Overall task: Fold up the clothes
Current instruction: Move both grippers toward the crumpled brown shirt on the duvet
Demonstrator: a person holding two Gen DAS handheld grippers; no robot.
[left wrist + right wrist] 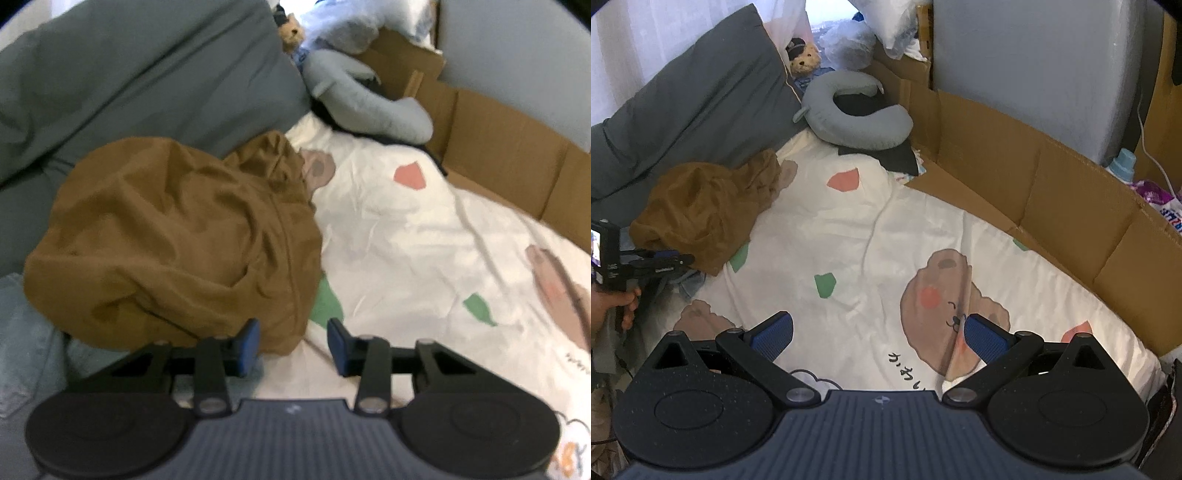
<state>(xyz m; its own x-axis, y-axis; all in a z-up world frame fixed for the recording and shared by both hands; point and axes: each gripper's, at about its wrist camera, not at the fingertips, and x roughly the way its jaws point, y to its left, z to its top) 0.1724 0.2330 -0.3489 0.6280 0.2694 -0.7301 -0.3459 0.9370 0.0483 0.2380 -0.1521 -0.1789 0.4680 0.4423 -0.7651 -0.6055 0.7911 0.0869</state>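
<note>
Left wrist view: the left gripper (pixel 292 345) is hanging just at the near edge of the brown garment (pixel 173 240), its blue pads part-spread with a corner of the brown cloth lying in the gap, neither pad pressing on it yet. That garment is lying crumpled on the left side of the bed's printed white cover (pixel 424 236), against the grey duvet (pixel 140 74). In the right wrist view the right gripper (pixel 878 334) is sitting wide-spread and empty over the cover, well apart from the garment (cardboard wall (pixel 1052 177) at right). Judging the step as the first pick-up, before any folding. Next move is calling for pinching that near hem, then dragging the cloth onto open cover to spread flat.
</note>
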